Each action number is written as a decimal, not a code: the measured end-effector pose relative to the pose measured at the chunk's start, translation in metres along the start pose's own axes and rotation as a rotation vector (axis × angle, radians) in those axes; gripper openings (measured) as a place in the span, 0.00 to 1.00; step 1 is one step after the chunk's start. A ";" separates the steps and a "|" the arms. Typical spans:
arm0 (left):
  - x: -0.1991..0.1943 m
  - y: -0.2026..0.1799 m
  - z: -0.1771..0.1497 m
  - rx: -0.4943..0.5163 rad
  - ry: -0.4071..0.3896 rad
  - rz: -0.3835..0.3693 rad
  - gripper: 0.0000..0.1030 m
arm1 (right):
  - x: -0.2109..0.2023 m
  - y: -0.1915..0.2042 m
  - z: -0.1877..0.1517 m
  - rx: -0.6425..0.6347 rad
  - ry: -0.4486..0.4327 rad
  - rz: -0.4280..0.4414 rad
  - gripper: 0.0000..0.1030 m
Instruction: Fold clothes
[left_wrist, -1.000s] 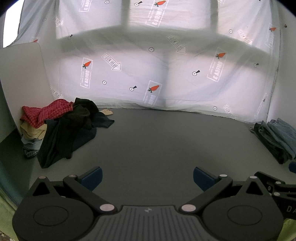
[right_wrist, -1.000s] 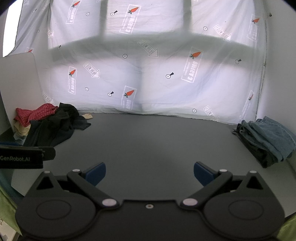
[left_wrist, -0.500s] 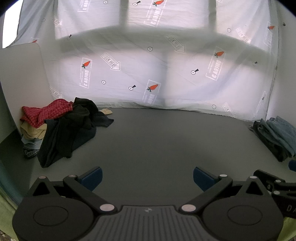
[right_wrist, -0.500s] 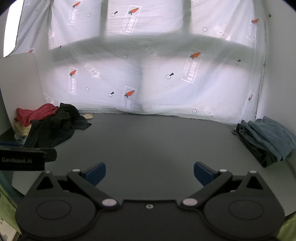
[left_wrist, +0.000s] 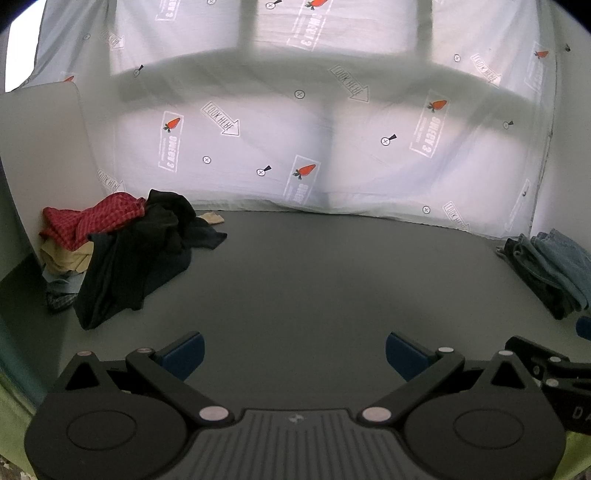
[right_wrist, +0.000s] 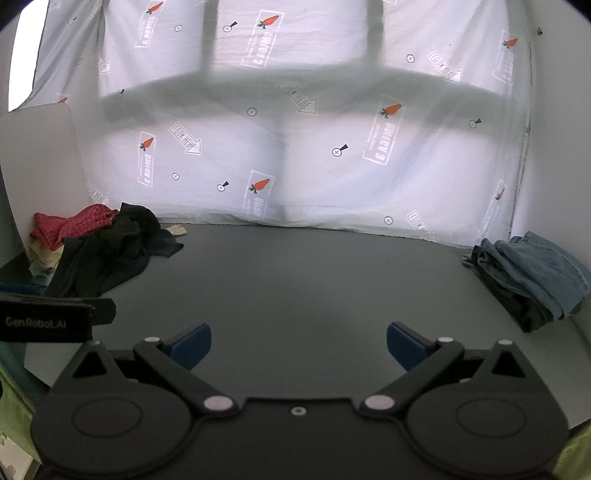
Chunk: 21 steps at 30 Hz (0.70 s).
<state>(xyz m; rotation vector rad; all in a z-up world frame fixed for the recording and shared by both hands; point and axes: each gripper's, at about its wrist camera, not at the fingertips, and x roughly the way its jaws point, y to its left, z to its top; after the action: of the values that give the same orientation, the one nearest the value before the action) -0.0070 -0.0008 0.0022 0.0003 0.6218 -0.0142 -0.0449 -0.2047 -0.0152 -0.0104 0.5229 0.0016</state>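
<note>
**Readable text in these shots**

Most of it's on the white backdrop sheet (left_wrist: 332, 155): arrow stamps (left_wrist: 221, 119) saying "LOOK HERE" repeat across it. Beside each carrot print (right_wrist: 261, 184) sits a boxed label, mirrored and blurry, maybe "OWECY 3". In the right wrist view, the black bar of the left gripper (right_wrist: 48, 320) reads "GenRobot.AI". In the left wrist view, the right gripper (left_wrist: 569, 384) shows just "D" and part of another letter.

The table (left_wrist: 314, 280) is a matt, smooth dark grey. At nine o'clock lies a heap of soft cloth (left_wrist: 122, 251): red checked weave, limp black fabric. At three o'clock sits folded denim (right_wrist: 535, 273), coarse blue. Behind hangs a thin, translucent printed sheet (right_wrist: 314, 147), faintly creased.
</note>
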 end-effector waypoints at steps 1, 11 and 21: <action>0.000 0.000 -0.001 0.000 0.000 -0.001 1.00 | 0.000 0.000 0.000 0.001 0.000 -0.001 1.00; 0.001 0.002 -0.006 -0.002 0.007 -0.005 1.00 | 0.002 0.001 -0.002 -0.004 0.005 0.004 1.00; 0.011 0.000 -0.011 -0.013 0.039 -0.010 1.00 | 0.011 -0.003 -0.006 0.000 0.039 0.004 1.00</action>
<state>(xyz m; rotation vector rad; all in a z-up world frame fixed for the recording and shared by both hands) -0.0048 -0.0004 -0.0128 -0.0152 0.6606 -0.0200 -0.0389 -0.2082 -0.0259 -0.0098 0.5617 0.0052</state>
